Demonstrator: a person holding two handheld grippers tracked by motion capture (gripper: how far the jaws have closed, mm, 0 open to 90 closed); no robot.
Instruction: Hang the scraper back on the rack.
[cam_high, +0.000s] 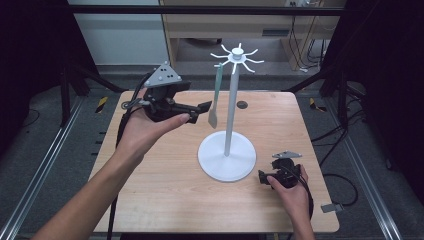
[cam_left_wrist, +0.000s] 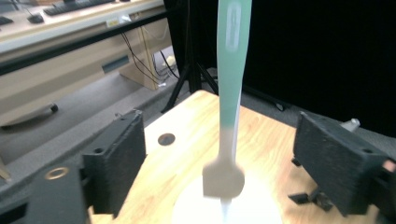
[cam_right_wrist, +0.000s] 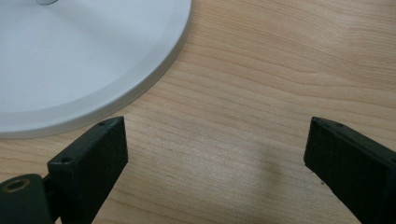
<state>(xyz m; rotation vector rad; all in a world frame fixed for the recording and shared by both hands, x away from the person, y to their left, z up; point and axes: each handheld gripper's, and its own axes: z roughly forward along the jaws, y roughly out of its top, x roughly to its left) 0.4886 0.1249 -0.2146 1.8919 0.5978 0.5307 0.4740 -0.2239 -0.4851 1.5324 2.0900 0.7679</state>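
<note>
A white rack (cam_high: 231, 105) with a round base (cam_high: 227, 160) and a ring of spokes (cam_high: 237, 56) on top stands mid-table. From one spoke hangs a spatula (cam_high: 216, 95) with a green handle and grey blade. My left gripper (cam_high: 205, 107) is held in the air just left of the blade, pointing at it. In the left gripper view the spatula (cam_left_wrist: 232, 70) hangs between the jaws of this open gripper (cam_left_wrist: 219, 154), and neither pad touches it. My right gripper (cam_high: 262, 176) rests low by the base's right rim, open (cam_right_wrist: 215, 144) over bare wood, with the base (cam_right_wrist: 70, 56) at its left.
The wooden table (cam_high: 165, 180) has a small dark hole (cam_high: 242, 104) behind the rack. A wooden desk (cam_high: 225, 25) stands beyond the table. Black frame legs (cam_high: 340, 85) and cables (cam_high: 345, 180) flank the table on the grey floor.
</note>
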